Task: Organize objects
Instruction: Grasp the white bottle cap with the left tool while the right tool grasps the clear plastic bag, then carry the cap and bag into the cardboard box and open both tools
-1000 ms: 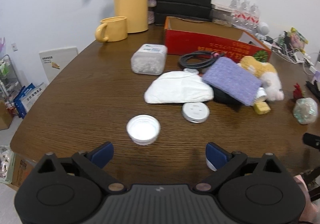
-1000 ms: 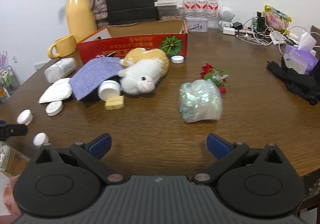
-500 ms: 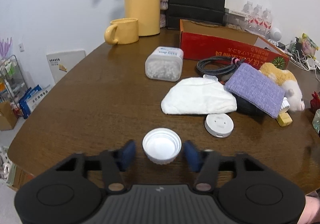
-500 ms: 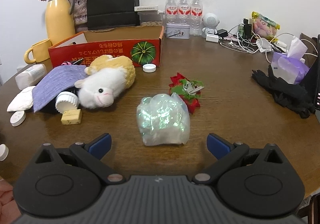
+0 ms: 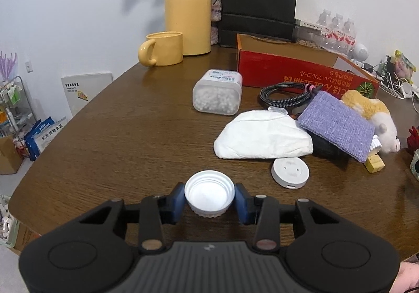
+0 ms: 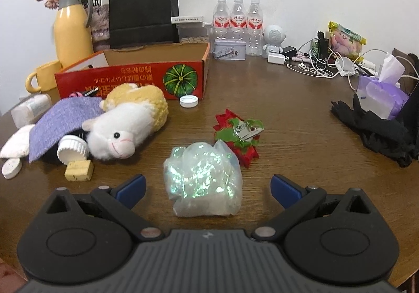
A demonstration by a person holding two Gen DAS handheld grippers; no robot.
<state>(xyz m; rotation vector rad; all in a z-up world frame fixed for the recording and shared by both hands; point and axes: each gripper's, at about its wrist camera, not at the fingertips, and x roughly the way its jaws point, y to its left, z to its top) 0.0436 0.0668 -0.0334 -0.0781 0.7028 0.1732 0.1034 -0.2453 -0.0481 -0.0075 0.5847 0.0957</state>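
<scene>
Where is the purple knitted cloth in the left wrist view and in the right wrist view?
Left wrist: purple knitted cloth at right of centre, tilted beside the white pouch.
Right wrist: purple knitted cloth at far left, beside the plush toy.
Shared landmark: red cardboard box behind it in both.

At the far edge of the table point(image 5: 110, 120) I see a yellow thermos jug point(image 5: 187, 6) with a yellow mug point(image 5: 162, 48) just beside it and a black paper bag point(image 6: 143, 7) against the wall behind. Three water bottles point(image 6: 237, 18) stand in a row by a small tin point(image 6: 230, 49) and a little white robot-shaped speaker point(image 6: 273, 37). On my right I make out a tangle of chargers and cables point(image 6: 324, 65), a purple tissue pack point(image 6: 385, 94) and a black glove point(image 6: 377, 128) lying near it.
</scene>
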